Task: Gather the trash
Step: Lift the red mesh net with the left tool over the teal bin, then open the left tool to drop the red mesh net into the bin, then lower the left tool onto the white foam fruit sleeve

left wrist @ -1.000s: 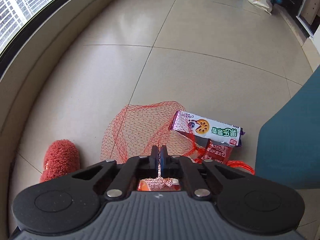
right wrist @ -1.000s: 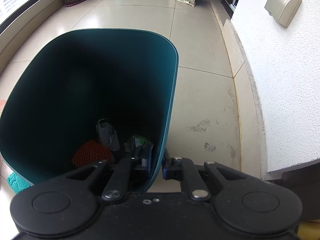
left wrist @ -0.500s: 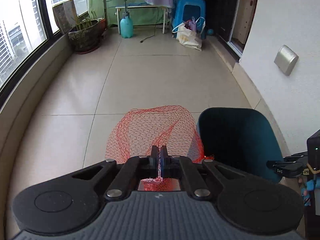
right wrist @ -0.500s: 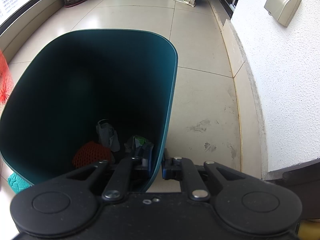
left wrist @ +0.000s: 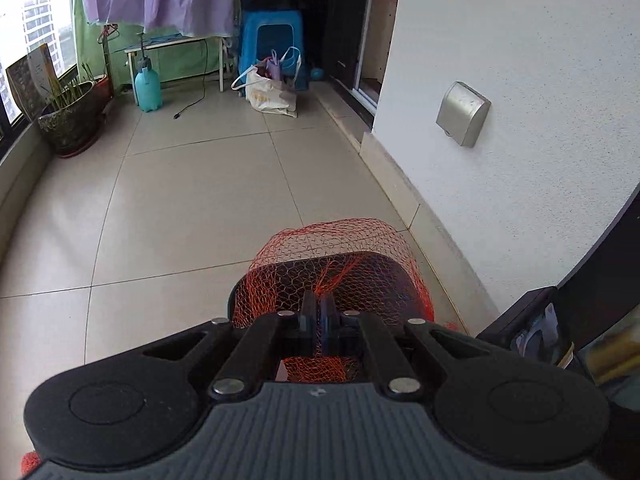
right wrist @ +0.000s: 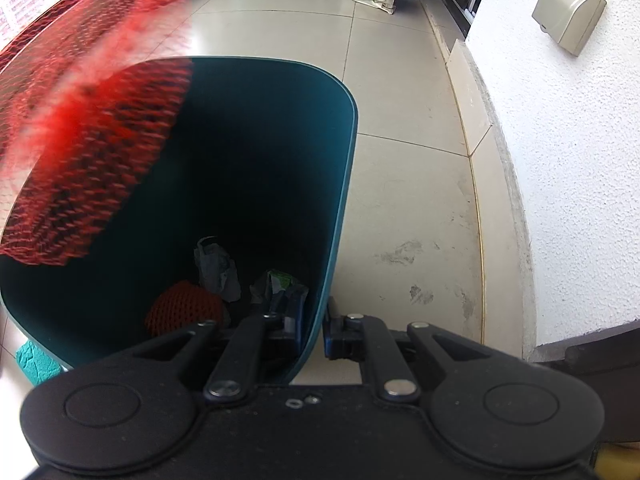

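Red mesh netting (left wrist: pixel 336 264) is hanging pinched in our left hand-held gripper (left wrist: pixel 319 312), its fingers pressed together on the strands, draping over the teal bin (right wrist: pixel 336 184). We are clamping the bin's thin right rim with our right hand-held gripper (right wrist: pixel 314 328). Smooth tiled floor (left wrist: pixel 192 200) is lying open far and left; rough white wall (right wrist: pixel 568 160) is crowding the right.

Red mesh net (left wrist: pixel 332 252) hanging bunched over open teal bin (right wrist: pixel 340 184); trash inside.
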`<state>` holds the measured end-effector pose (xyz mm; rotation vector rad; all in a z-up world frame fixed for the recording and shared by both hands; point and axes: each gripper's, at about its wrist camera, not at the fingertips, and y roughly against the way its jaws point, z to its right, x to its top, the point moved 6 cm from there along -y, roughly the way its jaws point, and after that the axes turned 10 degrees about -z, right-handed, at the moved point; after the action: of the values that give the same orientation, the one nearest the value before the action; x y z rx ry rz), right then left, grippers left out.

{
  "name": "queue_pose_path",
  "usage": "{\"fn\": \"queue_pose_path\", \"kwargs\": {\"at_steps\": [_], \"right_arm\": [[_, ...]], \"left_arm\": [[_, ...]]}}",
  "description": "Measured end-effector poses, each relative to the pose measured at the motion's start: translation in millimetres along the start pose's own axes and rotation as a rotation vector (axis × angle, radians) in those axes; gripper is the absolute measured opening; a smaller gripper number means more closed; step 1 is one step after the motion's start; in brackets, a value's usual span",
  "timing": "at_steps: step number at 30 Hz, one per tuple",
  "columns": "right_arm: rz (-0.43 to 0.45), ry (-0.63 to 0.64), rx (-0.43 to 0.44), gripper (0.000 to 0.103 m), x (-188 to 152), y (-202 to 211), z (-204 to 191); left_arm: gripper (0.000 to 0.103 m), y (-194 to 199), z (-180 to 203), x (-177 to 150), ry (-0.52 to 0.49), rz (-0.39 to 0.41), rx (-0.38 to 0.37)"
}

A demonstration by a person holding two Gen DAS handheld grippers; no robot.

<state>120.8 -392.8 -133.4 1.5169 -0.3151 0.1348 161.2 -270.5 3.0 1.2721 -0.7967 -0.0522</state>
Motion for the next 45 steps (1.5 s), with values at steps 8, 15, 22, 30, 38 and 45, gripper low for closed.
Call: {"fn": "queue_pose_path", "kwargs": {"at_steps": [8, 15, 22, 30, 38, 45], "right_arm": [[-0.002, 0.010, 0.032, 0.011, -5.6, 1.9, 3.7], [0.005, 0.029, 0.039, 0.012, -3.0, 1.1, 3.1], [0.007, 0.024, 0.049, 0.012, 0.3, -0.6, 4.5], [0.007, 0.019, 0.052, 0.013, -4.5, 1.3, 10.4], [0.006, 0.022, 0.048, 0.013, -6.0, 1.3, 10.0], [0.005, 0.027, 0.039, 0.013, -6.1, -0.8, 8.6]], "left_arm": [[0.002, -60.3, 27.3, 1.2, -0.010, -0.070, -0.048], [0.002, -134.9, 21.6, -29.3, 0.012, -0.230, 0.006], [0.002, -166.1, 12.3, -54.2, 0.019, -0.322, 0.043], [0.005, -160.8, 5.7, -64.9, 0.031, -0.345, -0.005], [0.005, -143.1, -2.8, -65.4, 0.014, -0.298, -0.025], [0.006, -104.9, -15.8, -63.5, 0.029, -0.200, -0.036]]}}
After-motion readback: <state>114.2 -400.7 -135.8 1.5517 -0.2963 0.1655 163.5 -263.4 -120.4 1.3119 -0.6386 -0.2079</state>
